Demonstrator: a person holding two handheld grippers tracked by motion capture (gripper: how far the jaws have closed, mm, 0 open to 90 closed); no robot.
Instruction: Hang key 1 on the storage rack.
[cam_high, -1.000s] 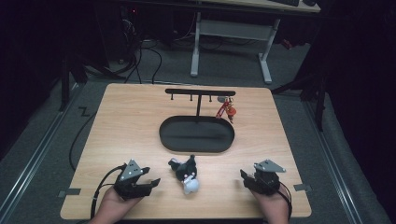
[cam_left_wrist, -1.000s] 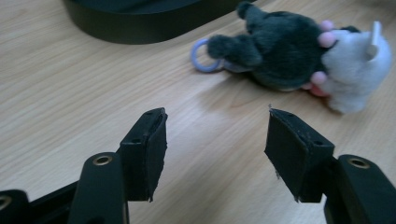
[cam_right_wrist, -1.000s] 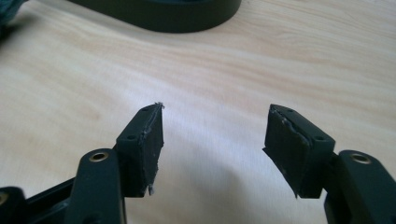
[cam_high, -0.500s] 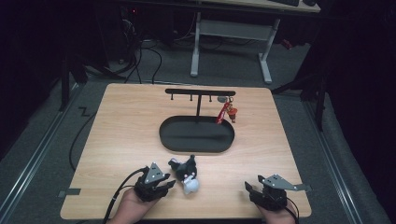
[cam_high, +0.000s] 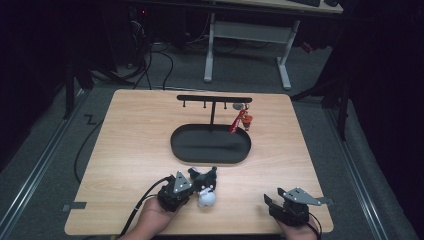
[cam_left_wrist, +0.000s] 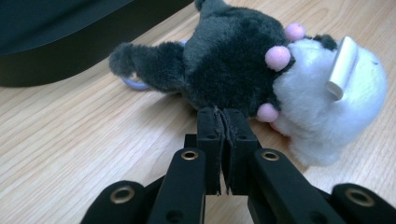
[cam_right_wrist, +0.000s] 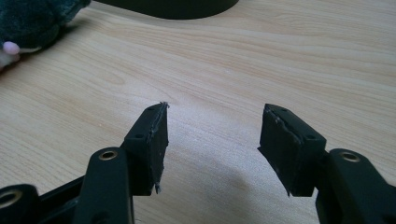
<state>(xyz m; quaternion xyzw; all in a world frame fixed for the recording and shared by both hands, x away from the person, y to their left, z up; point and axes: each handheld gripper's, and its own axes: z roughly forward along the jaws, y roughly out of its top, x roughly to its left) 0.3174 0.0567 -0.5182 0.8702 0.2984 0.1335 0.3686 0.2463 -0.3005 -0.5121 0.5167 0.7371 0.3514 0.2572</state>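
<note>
Left gripper (cam_left_wrist: 223, 122) has slid in from the left to the plush (cam_left_wrist: 243, 70) (near table edge, in front of the tray (cam_high: 210, 146)) and its jaws just closed, pressed together, maybe nipping fur. Right gripper (cam_right_wrist: 212, 135) spread, empty, closing slightly. Pickup looks started. No readable writing.

A black oval tray (cam_high: 210, 146) lies at the centre of the wooden bench (cam_high: 130, 140). From its far edge rises a black T-shaped rack (cam_high: 214, 99) with small hooks under the bar. A red keychain charm (cam_high: 240, 120) hangs from a hook near the bar's right end. Beyond the bench, upper centre, stand the white legs of a desk (cam_high: 245, 35); dark cables (cam_high: 150, 65) lie on the floor, upper left.
</note>
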